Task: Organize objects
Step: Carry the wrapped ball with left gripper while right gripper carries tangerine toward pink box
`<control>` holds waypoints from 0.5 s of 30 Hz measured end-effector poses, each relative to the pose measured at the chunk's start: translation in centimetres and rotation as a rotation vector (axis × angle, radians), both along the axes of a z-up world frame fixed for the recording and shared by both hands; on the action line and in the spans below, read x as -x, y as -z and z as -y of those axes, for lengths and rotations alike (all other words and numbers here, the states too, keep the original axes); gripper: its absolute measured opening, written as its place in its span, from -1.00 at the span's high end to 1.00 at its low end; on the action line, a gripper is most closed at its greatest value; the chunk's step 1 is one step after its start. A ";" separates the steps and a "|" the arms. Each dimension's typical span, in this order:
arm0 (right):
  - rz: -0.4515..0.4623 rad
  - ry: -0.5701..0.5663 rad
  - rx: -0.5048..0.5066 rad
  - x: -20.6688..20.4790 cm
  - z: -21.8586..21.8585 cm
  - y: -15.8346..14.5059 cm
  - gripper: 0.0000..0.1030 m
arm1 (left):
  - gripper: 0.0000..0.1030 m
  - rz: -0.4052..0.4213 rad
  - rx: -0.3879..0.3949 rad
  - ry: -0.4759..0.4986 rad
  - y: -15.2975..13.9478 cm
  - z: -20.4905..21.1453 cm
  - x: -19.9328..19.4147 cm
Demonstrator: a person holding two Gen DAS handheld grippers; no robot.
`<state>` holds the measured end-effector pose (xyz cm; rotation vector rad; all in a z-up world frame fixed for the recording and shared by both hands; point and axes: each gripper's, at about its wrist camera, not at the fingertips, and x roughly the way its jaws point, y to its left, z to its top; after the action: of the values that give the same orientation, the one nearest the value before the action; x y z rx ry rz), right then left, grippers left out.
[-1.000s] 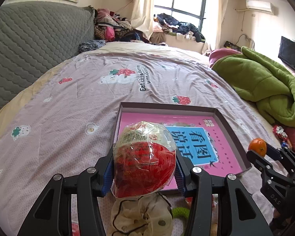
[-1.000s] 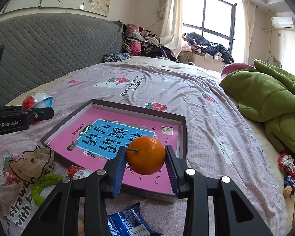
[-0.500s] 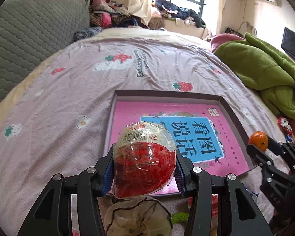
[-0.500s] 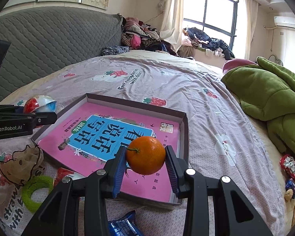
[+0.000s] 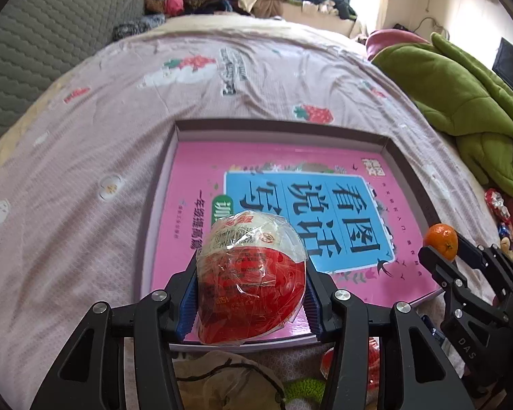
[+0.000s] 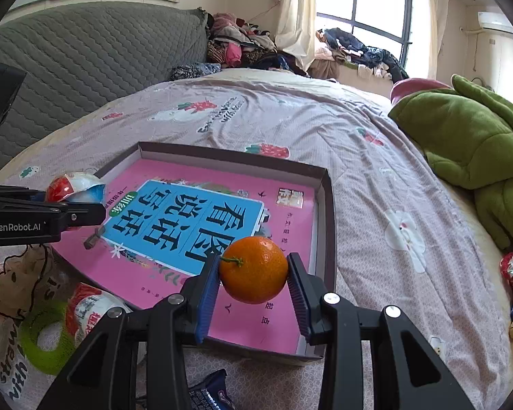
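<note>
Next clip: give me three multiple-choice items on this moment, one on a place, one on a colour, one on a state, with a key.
1. Where does the book lie?
A. in the shallow box
B. on the green blanket
C. on the windowsill

2. What colour is the ring on the bed?
A. blue
B. green
C. white

3. What does the right gripper hold?
A. nothing
B. a blue packet
C. the orange

Key: 1 A, box walls surround the book; 2 B, it is bright green; 3 C, both pads press the fruit.

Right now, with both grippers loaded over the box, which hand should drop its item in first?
Left, probably. The left gripper holds the wrapped red snack over the pink book inside the box. The right gripper's orange sits nearer the rim.
</note>
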<state>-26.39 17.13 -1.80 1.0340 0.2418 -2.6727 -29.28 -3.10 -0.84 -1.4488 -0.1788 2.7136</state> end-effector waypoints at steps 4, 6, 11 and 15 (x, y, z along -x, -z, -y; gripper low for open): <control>0.034 0.005 0.008 0.5 -0.1 0.7 0.23 | -0.02 0.011 0.014 0.004 0.6 -0.4 0.3; 0.040 0.006 0.004 0.6 -0.1 1.0 0.23 | -0.02 0.019 0.019 0.009 0.8 -0.7 0.5; 0.066 0.000 0.003 0.8 0.1 1.7 0.23 | -0.02 0.036 0.029 0.013 1.4 -0.9 0.7; 0.096 0.004 0.021 1.0 0.0 2.3 0.23 | -0.02 0.054 0.019 0.012 2.1 -0.8 1.0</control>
<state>-27.37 17.14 -4.08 1.1542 0.1918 -2.6148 -30.27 -2.30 -2.92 -1.5240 -0.1467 2.6761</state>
